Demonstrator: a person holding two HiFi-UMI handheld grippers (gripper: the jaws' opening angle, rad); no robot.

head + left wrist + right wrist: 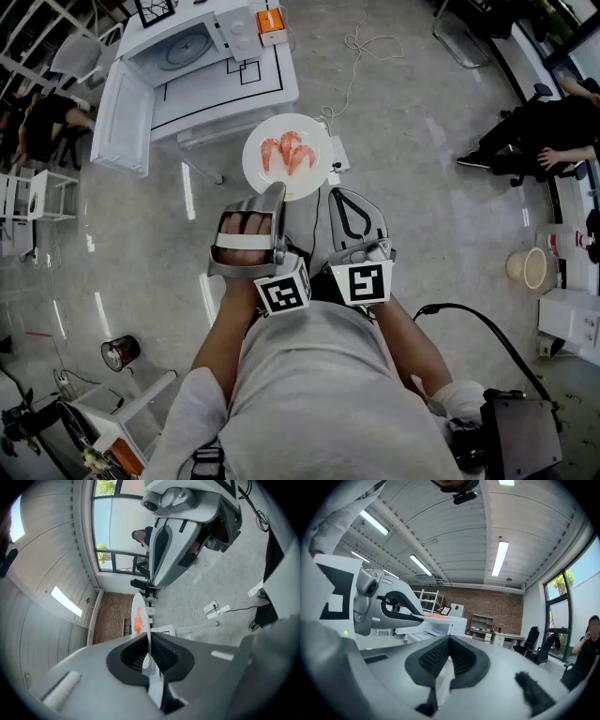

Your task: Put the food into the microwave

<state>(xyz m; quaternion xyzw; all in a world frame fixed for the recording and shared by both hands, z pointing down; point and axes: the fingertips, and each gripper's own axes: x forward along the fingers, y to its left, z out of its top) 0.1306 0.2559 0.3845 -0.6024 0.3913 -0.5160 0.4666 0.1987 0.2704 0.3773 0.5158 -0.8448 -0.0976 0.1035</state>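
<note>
The white microwave point(178, 52) is sitting on a table point(216, 98) with its door point(120, 117) hanging open; only the head view is showing this. Short of it, over the floor, a round white plate point(261, 173) is carrying pink-orange shrimp point(289, 152). The left gripper point(277, 192) is pinching the plate's near rim, and its own view is showing the plate edge-on. Just beside it, the right gripper point(345, 195) is hovering with jaws pressed together on nothing.
</note>
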